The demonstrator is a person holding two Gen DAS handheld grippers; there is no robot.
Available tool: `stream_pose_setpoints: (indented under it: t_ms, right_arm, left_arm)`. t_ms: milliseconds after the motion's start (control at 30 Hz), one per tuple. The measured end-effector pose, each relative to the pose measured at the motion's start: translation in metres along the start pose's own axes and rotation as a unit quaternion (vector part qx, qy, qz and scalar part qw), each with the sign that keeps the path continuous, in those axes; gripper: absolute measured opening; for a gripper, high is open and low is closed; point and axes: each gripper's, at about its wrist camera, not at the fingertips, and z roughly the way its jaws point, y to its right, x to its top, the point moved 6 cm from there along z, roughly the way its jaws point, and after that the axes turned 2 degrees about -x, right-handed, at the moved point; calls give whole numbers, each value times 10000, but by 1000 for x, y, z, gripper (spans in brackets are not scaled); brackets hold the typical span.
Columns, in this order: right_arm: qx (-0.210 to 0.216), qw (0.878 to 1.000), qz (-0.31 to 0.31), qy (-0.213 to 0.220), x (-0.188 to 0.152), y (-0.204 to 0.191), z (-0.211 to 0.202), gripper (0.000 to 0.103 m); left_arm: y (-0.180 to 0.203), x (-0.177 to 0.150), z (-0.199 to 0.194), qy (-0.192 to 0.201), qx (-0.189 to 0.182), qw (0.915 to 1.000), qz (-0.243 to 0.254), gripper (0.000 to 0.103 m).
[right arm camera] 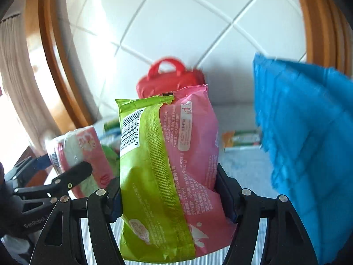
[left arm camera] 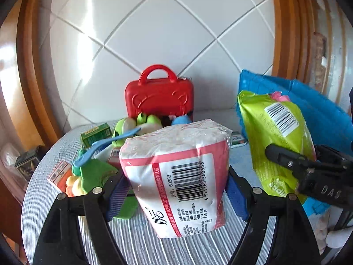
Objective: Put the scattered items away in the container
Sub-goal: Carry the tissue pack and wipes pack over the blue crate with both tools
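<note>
My left gripper (left arm camera: 176, 190) is shut on a white and pink tissue pack (left arm camera: 176, 176) and holds it above the striped table (left arm camera: 132, 238). My right gripper (right arm camera: 168, 190) is shut on a green and pink wipes pack (right arm camera: 167, 165), held up to the right of the tissue pack; the wipes pack also shows in the left wrist view (left arm camera: 275, 137). The tissue pack shows at the left of the right wrist view (right arm camera: 83, 154). A blue quilted container (right arm camera: 308, 143) stands at the right, behind the wipes pack in the left wrist view (left arm camera: 308, 106).
A red toy suitcase (left arm camera: 158, 95) stands at the table's back against the tiled wall. Green toys, a blue spoon (left arm camera: 103, 148), a green box (left arm camera: 94, 133) and an orange box (left arm camera: 59, 174) lie at the left. A small flat box (left arm camera: 238, 140) lies near the container.
</note>
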Motion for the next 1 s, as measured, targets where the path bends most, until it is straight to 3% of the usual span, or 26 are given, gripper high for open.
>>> stream_pose_setpoints:
  t_ms: [233, 467, 667, 833, 900, 1000]
  right_arm:
    - [-353, 9976, 8, 588, 35, -2, -62, 70]
    - [-691, 9908, 62, 1162, 59, 43, -126, 70]
    - [-1023, 9825, 269, 1535, 68, 142, -169, 70]
    - [-1408, 9782, 380, 1478, 62, 252, -185, 71]
    - [-1519, 9777, 409, 1391, 59, 295, -188, 71]
    - [-1602, 9784, 490, 1208, 49, 346, -182, 70]
  left_arm:
    - [12, 18, -33, 369, -330, 9988, -56, 79]
    - [73, 46, -59, 760, -565, 9954, 161, 79]
    - [172, 70, -64, 1011, -865, 9906, 308, 79]
    - [279, 91, -52, 1010, -1176, 9873, 340, 79]
    - [316, 96, -41, 936, -1206, 9876, 364, 79]
    - [369, 97, -13, 485, -1291, 9897, 383, 79]
